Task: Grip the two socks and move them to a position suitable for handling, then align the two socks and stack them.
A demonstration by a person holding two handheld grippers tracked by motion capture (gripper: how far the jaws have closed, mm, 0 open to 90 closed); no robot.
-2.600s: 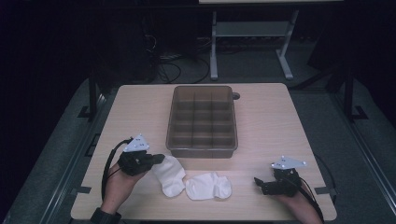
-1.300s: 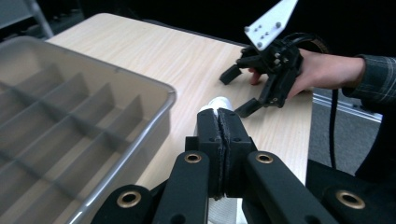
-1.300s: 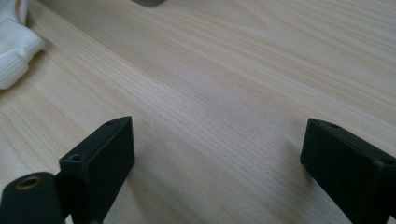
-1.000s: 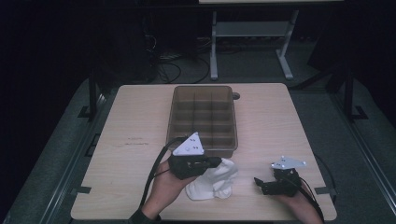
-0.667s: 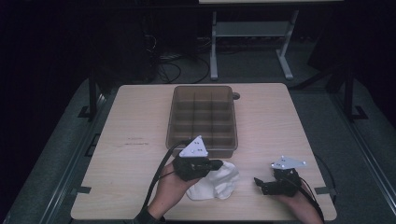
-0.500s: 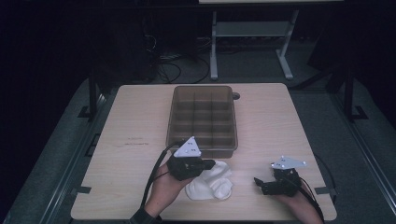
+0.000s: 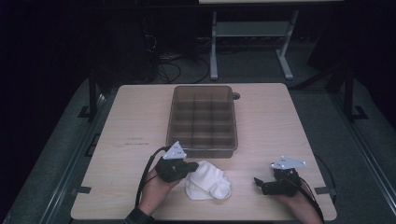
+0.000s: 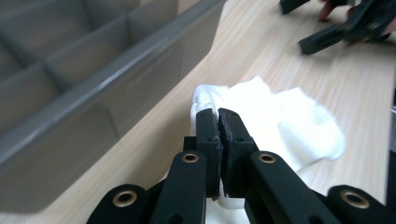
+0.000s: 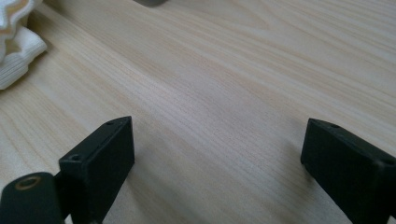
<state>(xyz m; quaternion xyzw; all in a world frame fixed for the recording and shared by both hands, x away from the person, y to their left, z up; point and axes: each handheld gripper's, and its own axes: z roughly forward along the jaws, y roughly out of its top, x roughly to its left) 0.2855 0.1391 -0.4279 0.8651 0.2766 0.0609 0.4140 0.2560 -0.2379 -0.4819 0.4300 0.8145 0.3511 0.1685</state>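
Since earlier: left claw [image 8: 218, 122] lowered, carrying soft white fabric socks [image 7: 208, 181] to surface, 6 o'clock of tray; pinched shut on cuff. Limp, light; grip cuff.

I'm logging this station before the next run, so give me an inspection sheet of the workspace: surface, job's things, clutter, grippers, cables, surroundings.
Surface: light wooden table, bare wood around the work area.
Job's things: white socks in a heap at the near edge; grey compartment tray behind them, its compartments look empty.
Clutter: small dark round fitting in the tabletop beside the tray's far corner.
Grippers: left gripper shut on the socks, a fold pinched between its jaws; right gripper open, low over bare wood, apart from the socks.
Cables: black cable loops from the left gripper toward the person.
Surroundings: dark room, metal stand and loose floor cables behind the table.
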